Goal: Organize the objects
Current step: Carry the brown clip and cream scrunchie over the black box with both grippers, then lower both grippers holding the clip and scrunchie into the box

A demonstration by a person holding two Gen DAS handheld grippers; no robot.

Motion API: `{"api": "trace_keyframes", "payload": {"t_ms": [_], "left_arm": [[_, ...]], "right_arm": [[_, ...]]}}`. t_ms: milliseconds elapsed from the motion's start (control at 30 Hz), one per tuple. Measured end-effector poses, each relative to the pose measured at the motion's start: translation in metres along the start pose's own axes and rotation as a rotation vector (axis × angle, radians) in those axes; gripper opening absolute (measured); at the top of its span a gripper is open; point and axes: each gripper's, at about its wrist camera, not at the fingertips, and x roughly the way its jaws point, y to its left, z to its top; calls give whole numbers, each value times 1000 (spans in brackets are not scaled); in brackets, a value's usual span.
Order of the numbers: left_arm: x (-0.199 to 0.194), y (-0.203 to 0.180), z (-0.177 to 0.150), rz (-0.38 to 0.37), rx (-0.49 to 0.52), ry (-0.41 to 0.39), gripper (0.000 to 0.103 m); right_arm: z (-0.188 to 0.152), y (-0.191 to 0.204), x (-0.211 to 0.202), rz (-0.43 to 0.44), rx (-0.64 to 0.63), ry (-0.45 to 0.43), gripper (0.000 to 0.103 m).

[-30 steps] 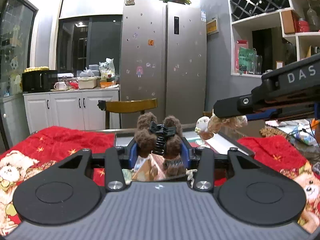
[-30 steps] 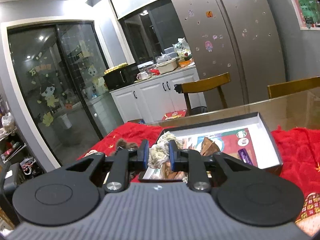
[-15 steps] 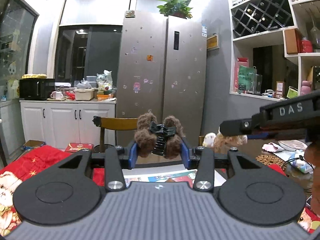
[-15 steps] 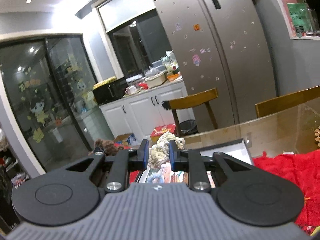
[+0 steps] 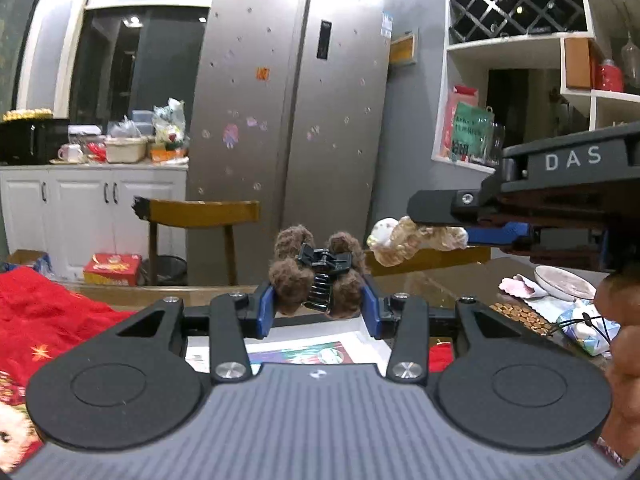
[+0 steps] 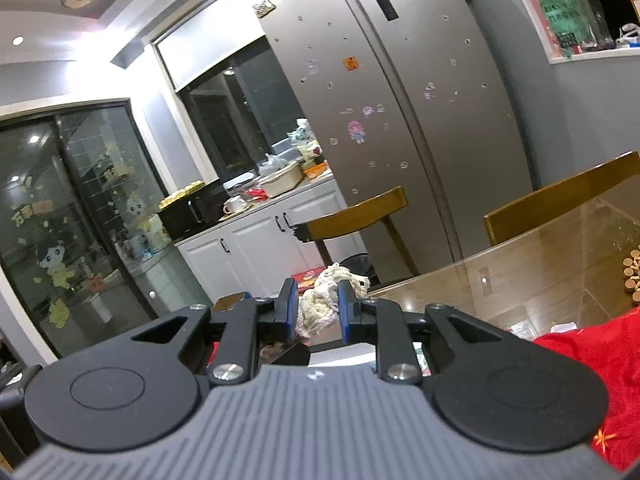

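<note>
My left gripper pinches the brown fuzzy hair claw, my right gripper the cream knitted scrunchie, both lifted above the box (presumably for sorting elsewhere).

Right wrist view. The right gripper fills the lower foreground, its two blue-padded fingers pressed against a cream fluffy hair clip held upright between them, above the near edge of a glass-topped table. A red cloth covers the table at lower right; small round wooden pieces lie at the far right edge. Behind the table stand two wooden chairs and a tall silver refrigerator dotted with stickers. To its left, white cabinets carry a cluttered counter with a black oven and a mug. A glass sliding door with cartoon decals occupies the left side.
</note>
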Motion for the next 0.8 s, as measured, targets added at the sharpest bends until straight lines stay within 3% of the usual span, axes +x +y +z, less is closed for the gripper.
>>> {"api": "trace_keyframes", "payload": {"t_ms": [233,433,800], "left_arm": [[62,-10,-5,-43,-78,65,49],[104,-3,-24,-117,-122,190,49],[145,12,-51,-57,-138,330,49]], "right_arm": [[0,-37,32,-14,94,-1,24],[-14,-47,52,-98,48,3,24],[-39,-66,79,-118,43,108,24]]}}
